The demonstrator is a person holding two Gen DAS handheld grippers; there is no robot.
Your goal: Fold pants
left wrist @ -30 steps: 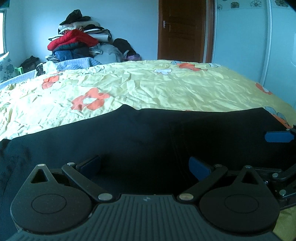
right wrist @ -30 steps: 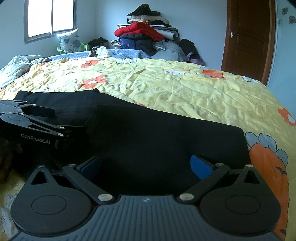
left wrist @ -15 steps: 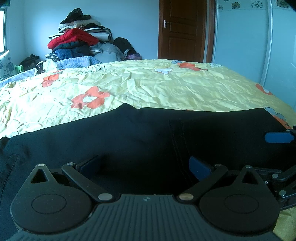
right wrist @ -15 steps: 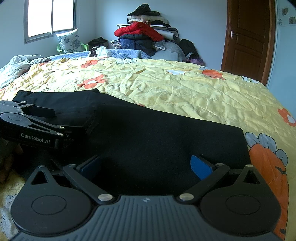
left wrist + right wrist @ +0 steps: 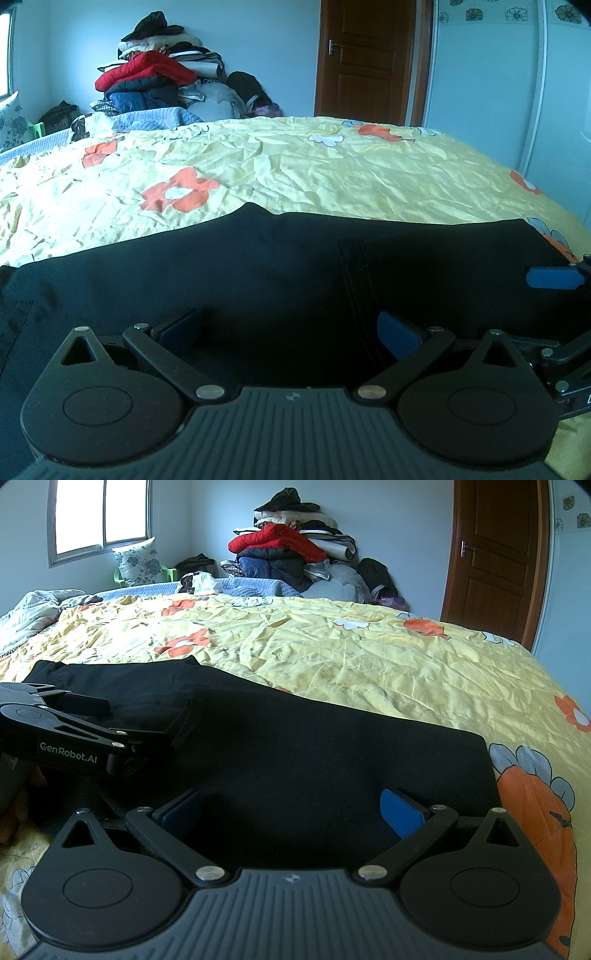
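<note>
1. The surface is a bed with a wrinkly yellow bedspread (image 5: pixel 369 664) printed with orange and white flowers. It fills the middle of both views.
2. Room, left to right in the right wrist view: a bright window (image 5: pixel 99 515) in the upper left, a floral pillow (image 5: pixel 138 561) on a green chair below it, a big pile of clothes (image 5: pixel 291 550) with a red jacket at the top centre, and a brown wooden door (image 5: pixel 495 557) in the upper right. The left wrist view also shows a white panel with a flower-tile border along its top right.
3. Readable writing: "GenRobot.AI" in white on the side of the left gripper (image 5: pixel 122 716), at the left edge of the right wrist view.
4. The black pants (image 5: pixel 295 746) lie flat across the near part of the bed, spanning the lower half of both frames.
5. The left gripper sits low over the pants with its blue pads spread wide apart, gripping nothing.
6. The right gripper (image 5: pixel 291 808) is the same: jaws wide, pants fabric below and between the pads, nothing clamped.
</note>
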